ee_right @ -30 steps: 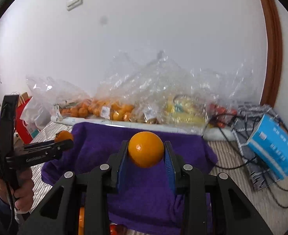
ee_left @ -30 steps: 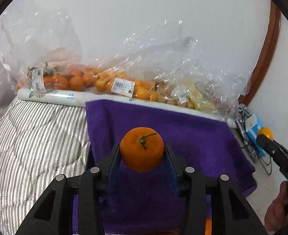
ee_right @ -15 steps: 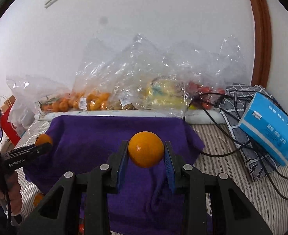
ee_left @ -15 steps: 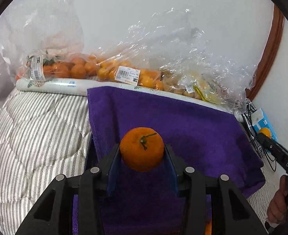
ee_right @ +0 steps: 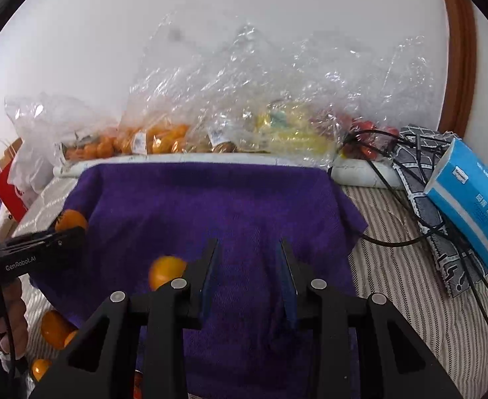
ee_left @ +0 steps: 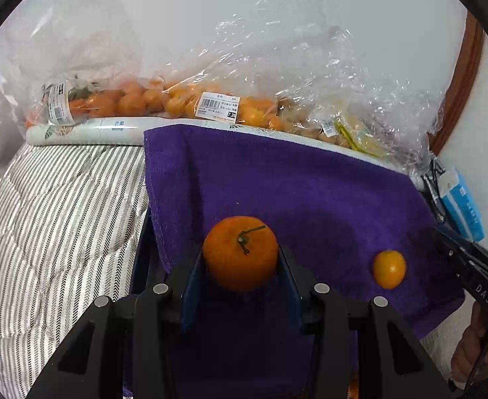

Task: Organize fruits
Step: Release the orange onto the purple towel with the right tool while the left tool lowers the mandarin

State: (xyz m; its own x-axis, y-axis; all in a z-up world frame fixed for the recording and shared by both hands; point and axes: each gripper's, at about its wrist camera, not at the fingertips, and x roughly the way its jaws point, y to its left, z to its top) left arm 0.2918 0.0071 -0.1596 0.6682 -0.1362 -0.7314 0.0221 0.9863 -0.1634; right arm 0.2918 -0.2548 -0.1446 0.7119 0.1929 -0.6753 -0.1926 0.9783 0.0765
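Observation:
My left gripper (ee_left: 240,262) is shut on a stemmed tangerine (ee_left: 240,253) and holds it above the purple towel (ee_left: 293,193). It shows in the right wrist view (ee_right: 69,224) at the left, with the tangerine (ee_right: 70,218) at its tip. My right gripper (ee_right: 246,259) is open and empty over the towel (ee_right: 210,206). A smooth orange (ee_right: 164,271) lies on the towel just left of its left finger. In the left wrist view this orange (ee_left: 389,268) lies at the towel's right side, with the right gripper's tip (ee_left: 466,259) beside it.
Clear plastic bags of fruit (ee_left: 184,103) line the wall behind a rolled white sheet (ee_left: 87,131). A blue tissue pack (ee_right: 473,199) and black cables (ee_right: 410,219) lie to the right. Loose oranges (ee_right: 52,329) sit at the towel's lower left on striped bedding (ee_left: 54,216).
My right gripper has opened and let go of its orange, which now lies on the towel to its left. Both grippers have moved down towards the towel. The left still holds its tangerine.

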